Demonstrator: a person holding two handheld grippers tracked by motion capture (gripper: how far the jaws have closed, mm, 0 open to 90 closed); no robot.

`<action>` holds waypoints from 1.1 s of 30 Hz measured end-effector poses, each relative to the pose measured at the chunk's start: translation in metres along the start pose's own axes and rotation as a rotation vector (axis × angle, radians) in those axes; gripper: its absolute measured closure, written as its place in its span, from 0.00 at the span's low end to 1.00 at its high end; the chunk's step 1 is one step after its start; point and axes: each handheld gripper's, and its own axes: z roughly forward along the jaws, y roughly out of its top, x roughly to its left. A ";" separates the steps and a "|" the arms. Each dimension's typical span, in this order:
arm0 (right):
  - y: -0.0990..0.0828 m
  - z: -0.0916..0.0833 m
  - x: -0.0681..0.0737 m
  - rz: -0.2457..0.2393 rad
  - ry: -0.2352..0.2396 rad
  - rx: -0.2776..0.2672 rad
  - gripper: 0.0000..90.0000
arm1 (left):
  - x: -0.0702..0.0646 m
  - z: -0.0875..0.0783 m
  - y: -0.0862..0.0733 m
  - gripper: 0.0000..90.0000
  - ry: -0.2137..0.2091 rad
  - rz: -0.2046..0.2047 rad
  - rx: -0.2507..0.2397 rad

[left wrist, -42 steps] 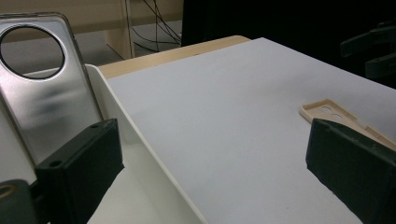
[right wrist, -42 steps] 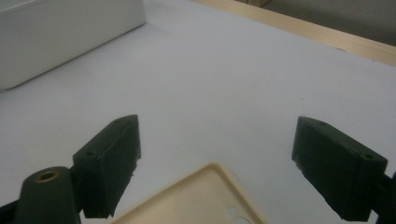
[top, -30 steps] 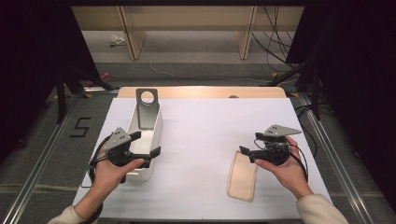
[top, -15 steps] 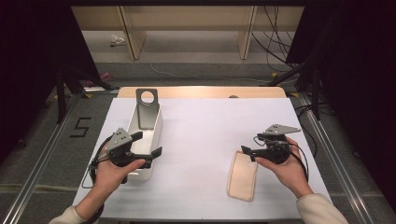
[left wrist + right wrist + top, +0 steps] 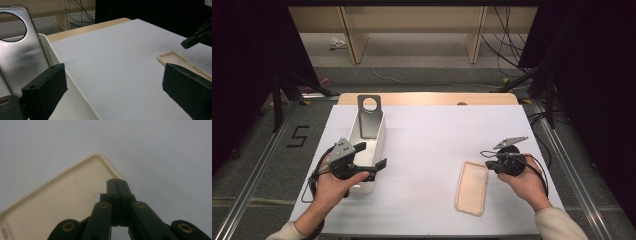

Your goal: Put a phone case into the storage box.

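White sheet over the table (image 5: 432, 145), dark curtains either side. Beige phone case (image 5: 472, 187) lies flat at 5 o'clock; white bin (image 5: 379, 137) at 9 holds a clear case (image 5: 368, 116) propped upright. Right gripper (image 5: 490, 164) has its jaws pressed together, empty, tips just over the beige case's top edge. Left gripper (image 5: 372, 156) spread wide at the bin's near end. Looks like pre-grasp: next, open right jaws, pinch the case rim.
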 end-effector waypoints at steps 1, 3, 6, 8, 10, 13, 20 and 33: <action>0.000 0.001 -0.001 -0.009 -0.015 0.039 1.00 | 0.000 0.000 0.000 0.06 0.000 0.000 -0.001; -0.001 0.003 -0.001 -0.011 -0.014 0.083 1.00 | 0.000 0.000 0.000 0.06 -0.001 0.001 0.001; -0.002 0.005 -0.001 -0.016 -0.016 0.141 1.00 | 0.000 0.000 0.000 0.06 -0.001 0.003 0.002; -0.003 0.008 0.000 -0.018 -0.026 0.181 1.00 | 0.000 0.000 0.000 0.06 0.000 0.004 0.001; -0.003 0.010 0.000 -0.030 -0.032 0.225 1.00 | 0.000 0.000 0.000 0.06 0.001 0.002 0.002; -0.005 0.014 0.001 -0.043 -0.019 0.271 1.00 | 0.000 0.001 -0.001 0.06 0.000 0.005 0.003; -0.003 0.021 0.006 -0.079 -0.020 0.334 1.00 | -0.001 0.001 -0.001 0.06 -0.002 0.005 0.004; 0.003 0.028 0.014 -0.113 -0.033 0.359 1.00 | -0.002 0.003 -0.001 0.06 -0.008 0.008 0.009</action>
